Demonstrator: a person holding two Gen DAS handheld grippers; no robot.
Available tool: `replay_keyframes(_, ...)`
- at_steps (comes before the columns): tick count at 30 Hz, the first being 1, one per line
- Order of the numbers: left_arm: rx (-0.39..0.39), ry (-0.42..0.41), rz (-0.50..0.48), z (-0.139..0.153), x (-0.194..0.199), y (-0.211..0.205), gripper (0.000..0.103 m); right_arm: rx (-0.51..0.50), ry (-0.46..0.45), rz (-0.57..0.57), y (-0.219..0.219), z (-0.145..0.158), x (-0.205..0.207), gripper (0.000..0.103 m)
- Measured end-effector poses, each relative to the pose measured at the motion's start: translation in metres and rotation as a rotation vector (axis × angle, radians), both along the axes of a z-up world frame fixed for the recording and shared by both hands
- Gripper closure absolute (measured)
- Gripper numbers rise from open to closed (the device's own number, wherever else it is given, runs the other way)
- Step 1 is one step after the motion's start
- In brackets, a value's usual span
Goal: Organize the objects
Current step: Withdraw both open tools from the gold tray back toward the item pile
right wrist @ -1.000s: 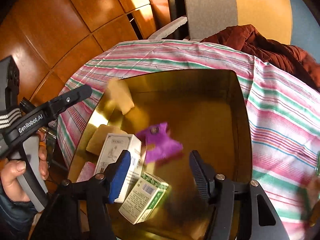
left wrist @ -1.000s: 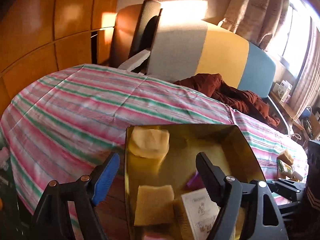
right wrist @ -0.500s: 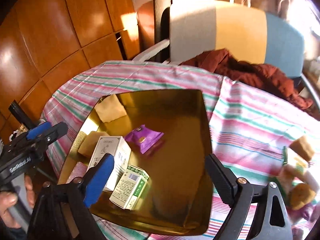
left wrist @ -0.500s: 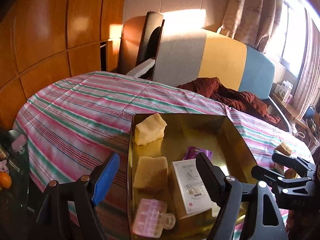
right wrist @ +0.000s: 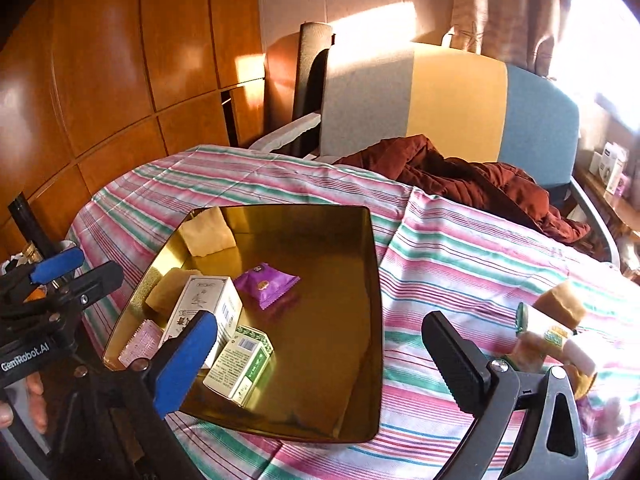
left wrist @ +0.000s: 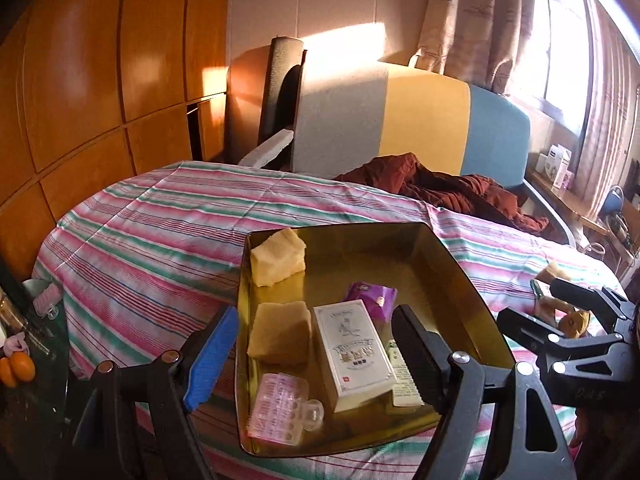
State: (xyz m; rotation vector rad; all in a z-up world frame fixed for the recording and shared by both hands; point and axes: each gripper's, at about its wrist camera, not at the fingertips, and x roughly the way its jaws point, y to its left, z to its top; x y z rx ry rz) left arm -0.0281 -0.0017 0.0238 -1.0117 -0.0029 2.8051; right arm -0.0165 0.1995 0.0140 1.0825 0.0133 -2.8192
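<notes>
One "GenRobot.AI" mark, left tool (right wrist: pixel 76 266), box text illegible

Both fisheye views look forward and steeply downward along their own gripper's fingers, from close above the near edge of a striped tablecloth (left wrist: pixel 160 216), facing a colour-blocked chair back (right wrist: pixel 452 108) and wood-panelled wall. The left wrist view sits left of the gold tray (left wrist: pixel 452 264), the right wrist view right of it. Both share the tray, and each sees the other gripper at its edge.
</notes>
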Motion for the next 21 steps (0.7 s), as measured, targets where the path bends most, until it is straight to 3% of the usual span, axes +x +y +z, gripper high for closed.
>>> replay_keyframes(21, -0.030, -0.011, -0.116, -0.001, 0.012, 0.040, 0.023, 0.014, 0.003, -0.112, 0.046, -0.002, 0.016, 0.000)
